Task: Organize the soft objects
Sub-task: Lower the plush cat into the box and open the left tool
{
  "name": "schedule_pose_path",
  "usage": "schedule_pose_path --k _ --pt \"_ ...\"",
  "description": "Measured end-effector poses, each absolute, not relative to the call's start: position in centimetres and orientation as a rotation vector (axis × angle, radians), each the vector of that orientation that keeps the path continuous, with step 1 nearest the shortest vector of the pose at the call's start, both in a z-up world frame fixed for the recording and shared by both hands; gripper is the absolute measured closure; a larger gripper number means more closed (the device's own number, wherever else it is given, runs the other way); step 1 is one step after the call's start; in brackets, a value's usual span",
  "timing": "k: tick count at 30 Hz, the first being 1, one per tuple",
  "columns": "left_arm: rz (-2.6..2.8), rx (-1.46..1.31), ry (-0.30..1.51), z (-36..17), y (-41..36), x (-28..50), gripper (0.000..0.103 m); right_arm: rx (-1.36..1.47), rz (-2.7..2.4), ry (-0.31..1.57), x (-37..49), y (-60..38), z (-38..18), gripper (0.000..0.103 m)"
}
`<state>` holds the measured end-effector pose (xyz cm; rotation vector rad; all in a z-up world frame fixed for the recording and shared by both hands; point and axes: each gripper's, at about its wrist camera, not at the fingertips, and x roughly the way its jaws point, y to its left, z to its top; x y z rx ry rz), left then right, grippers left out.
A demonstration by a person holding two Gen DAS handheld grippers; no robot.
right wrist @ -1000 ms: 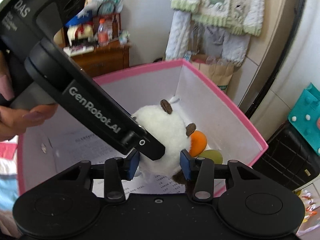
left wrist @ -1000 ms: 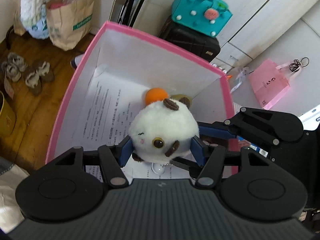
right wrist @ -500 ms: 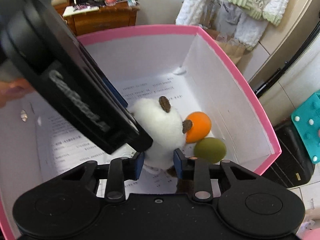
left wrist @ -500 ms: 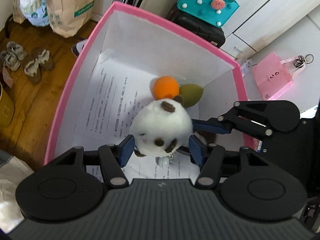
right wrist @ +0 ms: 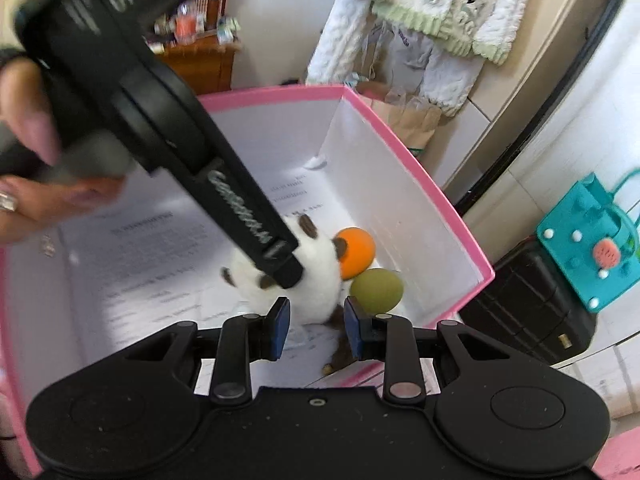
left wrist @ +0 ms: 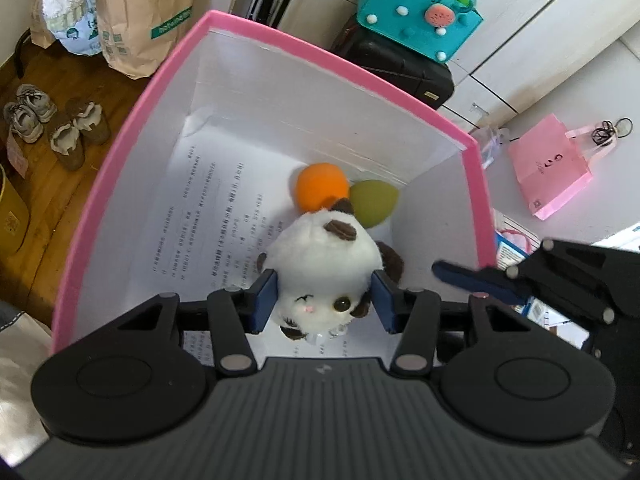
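A white plush toy (left wrist: 324,264) with brown ears is inside the pink-rimmed white box (left wrist: 332,56), just in front of an orange ball (left wrist: 320,188) and a green egg-shaped sponge (left wrist: 374,202). My left gripper (left wrist: 324,304) reaches down into the box. Its jaws are closing, and both blue pads press the plush's sides. In the right wrist view the left finger (right wrist: 286,272) lies across the plush (right wrist: 320,284). My right gripper (right wrist: 316,320) hangs over the near box wall to the plush's right. Its jaws are closing with a narrow gap, and nothing is between them.
A printed sheet (left wrist: 208,216) lines the box floor. Around the box are a teal bag (left wrist: 416,16) on a black case (left wrist: 400,68), a pink gift bag (left wrist: 550,168), a paper bag (left wrist: 144,28) and shoes (left wrist: 52,124). A person's hand (right wrist: 24,168) holds the left gripper.
The plush sank deeper into the box and the left pads narrowed onto it. The right gripper narrowed its jaws and drew back from the plush toward the box wall.
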<state>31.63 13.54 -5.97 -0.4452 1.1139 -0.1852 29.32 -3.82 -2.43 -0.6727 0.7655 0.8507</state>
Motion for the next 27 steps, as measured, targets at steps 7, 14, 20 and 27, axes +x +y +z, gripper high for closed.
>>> schedule_pose_path --k 7,14,20,27 --pt "-0.207 -0.335 1.098 -4.7 11.4 30.5 0.053 -0.55 0.91 0.756 27.9 -5.7 -2.2 0.068" --pt "-0.216 -0.16 1.038 -0.7 10.2 26.1 0.047 -0.444 0.914 0.746 24.9 -8.2 -0.7 0.066" --pt "-0.213 -0.038 0.973 2.9 9.7 21.4 0.046 -0.37 0.934 0.74 22.3 -10.0 1.2 0.066" --pt "-0.207 0.038 0.926 6.6 8.5 16.6 0.044 -0.353 0.932 0.681 19.0 -11.1 4.2 0.064"
